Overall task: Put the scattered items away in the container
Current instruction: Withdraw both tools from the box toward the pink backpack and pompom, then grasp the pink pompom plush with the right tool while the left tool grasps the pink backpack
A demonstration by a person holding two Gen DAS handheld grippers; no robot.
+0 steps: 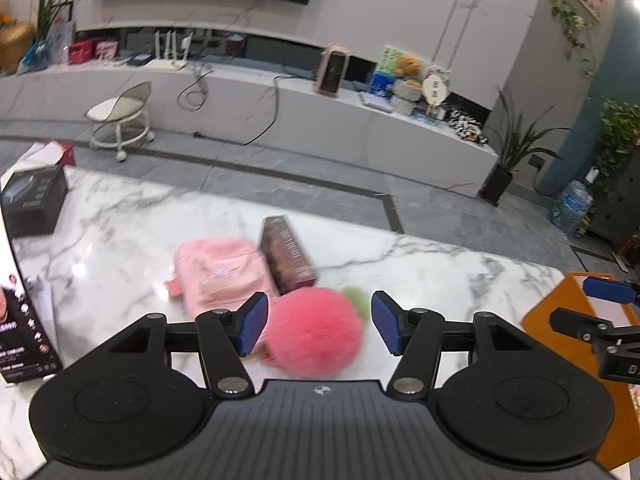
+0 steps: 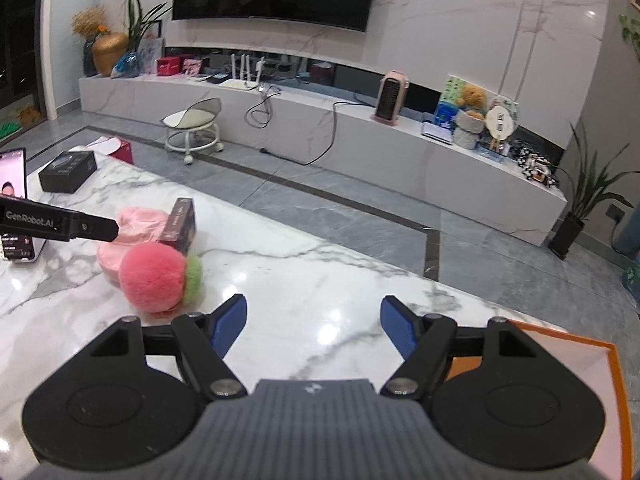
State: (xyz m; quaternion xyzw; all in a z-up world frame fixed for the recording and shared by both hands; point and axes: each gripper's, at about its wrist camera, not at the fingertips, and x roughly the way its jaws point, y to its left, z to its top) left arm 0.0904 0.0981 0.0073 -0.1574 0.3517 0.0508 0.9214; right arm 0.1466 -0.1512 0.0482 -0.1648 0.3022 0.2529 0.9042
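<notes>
Right now the left gripper [image 1: 319,326] is hanging just over the marble table [image 1: 120,216] w/ jaws standing wide, not gripping anything. A pink plush ball [image 1: 316,330] w/ a green tuft is sitting in the gap between the blue pads [image 1: 254,326], but the pads aren't pressing on it; it's lying on the table top, a bit blurred.

Just behind the ball, a pink pouch [image 1: 218,270] is lying flat, and a dark red box [image 1: 286,254] is standing tilted beside it, touching or nearly so. A black box [image 1: 36,204] is sitting well apart at the far left corner.

The right gripper [image 2: 314,330] is also gaping wide & holding nothing; only bare marble is showing between its fingers. The ball [image 2: 154,280] is lying off to its left, near but not touching.

The orange container [image 2: 600,364] is sitting at the table's right edge, just under the right gripper's right finger; in the left view it's showing at far right [image 1: 560,316]. A phone [image 2: 14,176] w/ a lit screen is propped at far left.
</notes>
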